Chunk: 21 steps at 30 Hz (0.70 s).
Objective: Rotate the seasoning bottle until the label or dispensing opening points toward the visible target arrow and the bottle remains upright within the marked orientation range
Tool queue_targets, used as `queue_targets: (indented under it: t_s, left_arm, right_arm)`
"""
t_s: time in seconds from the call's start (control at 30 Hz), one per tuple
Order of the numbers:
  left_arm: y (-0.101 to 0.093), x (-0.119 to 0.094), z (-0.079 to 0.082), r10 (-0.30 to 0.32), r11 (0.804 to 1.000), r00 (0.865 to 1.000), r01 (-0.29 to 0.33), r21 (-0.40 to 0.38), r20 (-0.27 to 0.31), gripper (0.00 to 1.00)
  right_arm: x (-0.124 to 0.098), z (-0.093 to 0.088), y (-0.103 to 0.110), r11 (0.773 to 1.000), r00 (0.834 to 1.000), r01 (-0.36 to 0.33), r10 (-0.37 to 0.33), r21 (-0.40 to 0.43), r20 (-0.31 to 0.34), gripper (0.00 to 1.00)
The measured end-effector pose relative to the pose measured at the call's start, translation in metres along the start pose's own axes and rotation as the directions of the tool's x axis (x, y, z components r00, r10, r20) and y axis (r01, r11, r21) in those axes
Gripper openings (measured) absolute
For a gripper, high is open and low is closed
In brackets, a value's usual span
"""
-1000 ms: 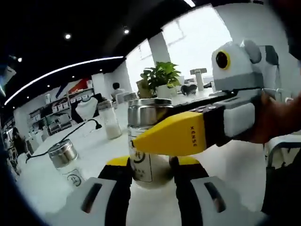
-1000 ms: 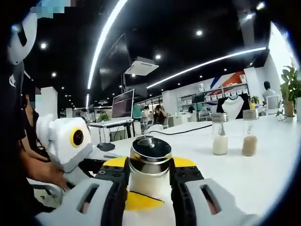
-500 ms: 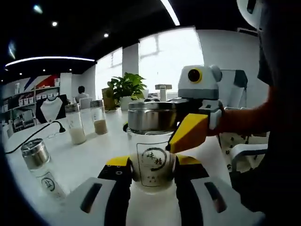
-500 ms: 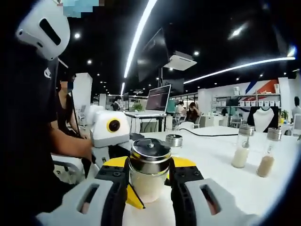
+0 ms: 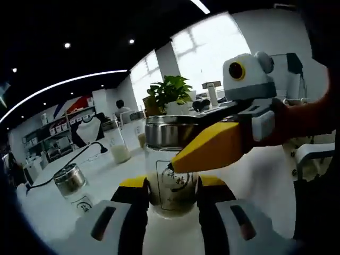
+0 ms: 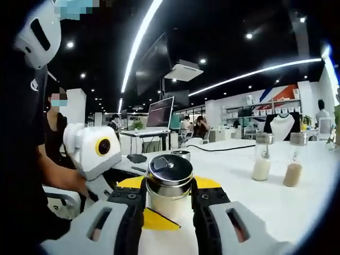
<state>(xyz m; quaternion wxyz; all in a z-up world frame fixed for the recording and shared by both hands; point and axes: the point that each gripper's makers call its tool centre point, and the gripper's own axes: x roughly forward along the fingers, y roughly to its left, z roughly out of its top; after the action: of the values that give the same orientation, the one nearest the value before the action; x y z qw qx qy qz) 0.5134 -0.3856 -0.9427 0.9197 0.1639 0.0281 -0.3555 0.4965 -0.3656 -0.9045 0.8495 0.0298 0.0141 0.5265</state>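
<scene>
The seasoning bottle is a clear glass jar with a steel cap and a printed label; it stands upright on the white table. In the left gripper view my left gripper clamps its lower body, label facing the camera. The right gripper reaches in from the right, its yellow fingers crossing the jar just below the cap. In the right gripper view the same seasoning bottle sits between my right gripper, shut on it. The left gripper comes in from the left, held by a hand.
Another capped jar stands at the left, two filled shakers and a plant farther back. In the right gripper view two shakers stand at the right, a small jar behind the bottle, a monitor beyond. A person is close at the left.
Both views have swung with the hands. The bottle stays clamped by both grippers, and its label now faces the left camera more squarely than a second ago.
</scene>
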Motion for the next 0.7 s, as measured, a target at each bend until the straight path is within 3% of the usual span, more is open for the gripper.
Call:
queue_targets:
  t_s: [0.2,0.33,0.5,0.57,0.7]
  left_arm:
    - [0.009,-0.003,0.002,0.116,0.993,0.993,-0.116,0.012,0.0,0.36]
    - [0.017,-0.005,0.004,0.206,0.968,0.977,-0.197,0.153,-0.046,0.36]
    - [0.02,-0.005,0.005,0.219,0.971,0.975,-0.215,0.104,-0.027,0.36]
    - [0.018,-0.003,0.002,0.19,0.981,0.981,-0.189,0.044,-0.032,0.36]
    - [0.018,-0.003,0.0,0.157,0.988,0.987,-0.157,0.007,-0.016,0.37]
  right_arm:
    - [0.006,0.0,-0.01,0.991,0.998,0.052,-0.054,0.124,0.014,0.32]
    - [0.01,0.004,-0.009,0.99,0.998,0.066,-0.068,0.127,0.01,0.32]
    - [0.014,0.008,-0.009,0.99,0.997,0.077,-0.076,0.119,-0.008,0.32]
    - [0.014,0.005,-0.01,0.995,0.996,0.078,-0.075,0.067,-0.045,0.32]
    - [0.016,0.004,-0.012,0.997,0.996,0.056,-0.052,0.055,-0.074,0.32]
